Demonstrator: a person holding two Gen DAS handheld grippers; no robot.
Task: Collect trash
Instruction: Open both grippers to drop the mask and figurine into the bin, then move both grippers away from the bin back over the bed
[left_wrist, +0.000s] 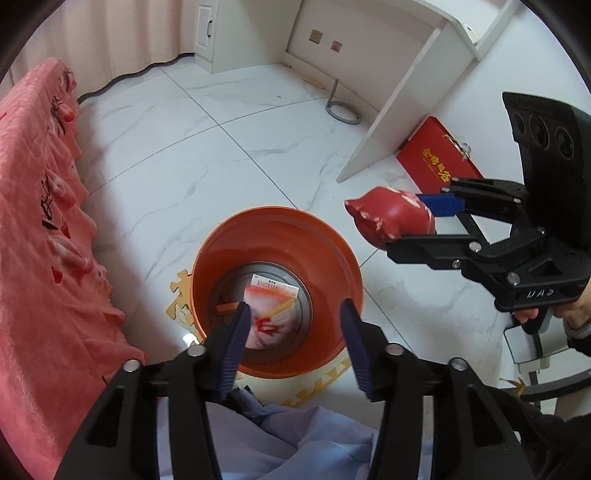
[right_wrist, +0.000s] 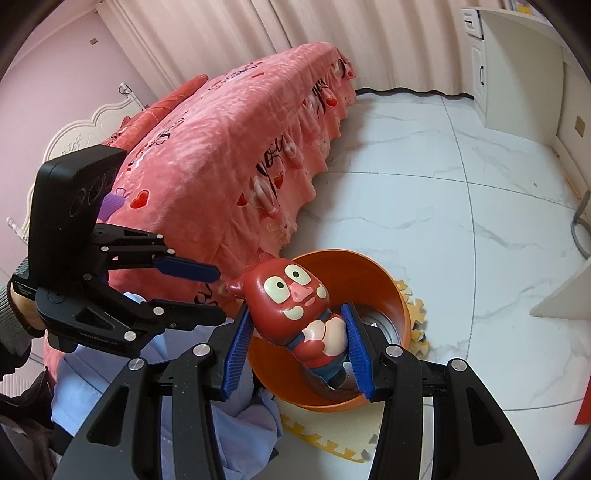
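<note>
The right gripper (right_wrist: 297, 341) has its 2 blue-padded fingers (right_wrist: 356, 347) closed against the sides of a red cartoon toy (right_wrist: 295, 306), gripping it around the body so the head sticks out ahead of the pads. From the left wrist view the same toy (left_wrist: 391, 216) hangs off to the side of the orange bin (left_wrist: 277, 240), above the floor and not yet over the opening, so the drop looks like the step in hand. The bin stands on a yellow foam mat (right_wrist: 332, 439) just beside the pink bed cover (right_wrist: 240, 147), and a crumpled wrapper (left_wrist: 271, 317) with a printed label already lies at its bottom, which suggests some trash is in and more is coming. The left gripper (left_wrist: 293, 343) hovers above the bin mouth with its fingers spread wide and nothing between them; held there, it seems ready for the next pick, though it may crowd the opening. A light blue cloth (left_wrist: 295, 435) lies bunched under both tools. Carrying the toy sideways until it is over the rim before letting go would keep it from bouncing off the edge.
</note>
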